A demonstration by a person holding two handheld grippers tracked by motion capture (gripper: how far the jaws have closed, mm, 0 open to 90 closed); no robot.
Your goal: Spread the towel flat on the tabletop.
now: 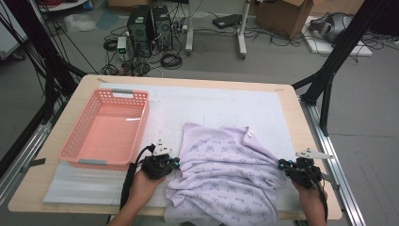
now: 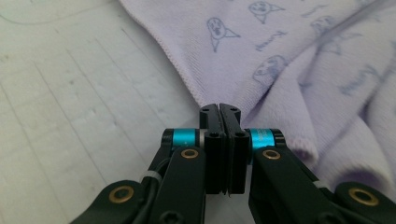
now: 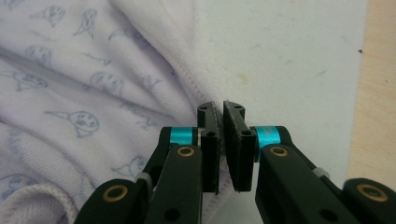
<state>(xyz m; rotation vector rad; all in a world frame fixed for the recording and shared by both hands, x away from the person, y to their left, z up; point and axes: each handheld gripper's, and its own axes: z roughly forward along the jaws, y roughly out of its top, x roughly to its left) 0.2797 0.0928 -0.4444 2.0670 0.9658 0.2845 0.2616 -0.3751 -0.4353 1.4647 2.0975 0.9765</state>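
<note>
High view overlooks the table (image 1: 301, 127); both gripper views closely share the garment (image 1: 226, 174).

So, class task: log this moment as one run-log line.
left gripper: shut on lilac printed cotton garment | right gripper: shut on garment | pink plastic basket: empty

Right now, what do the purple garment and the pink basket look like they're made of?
Garment: soft knit fabric, probably cotton jersey, matte; fine ribbing, a stitched hem and loose folds show in both gripper views, with a small printed pattern. Basket: looks like moulded plastic, smooth with a slight sheen; its walls are a regular grid of holes and its rim is rigid. Exact fibre and plastic type can't be told.
</note>
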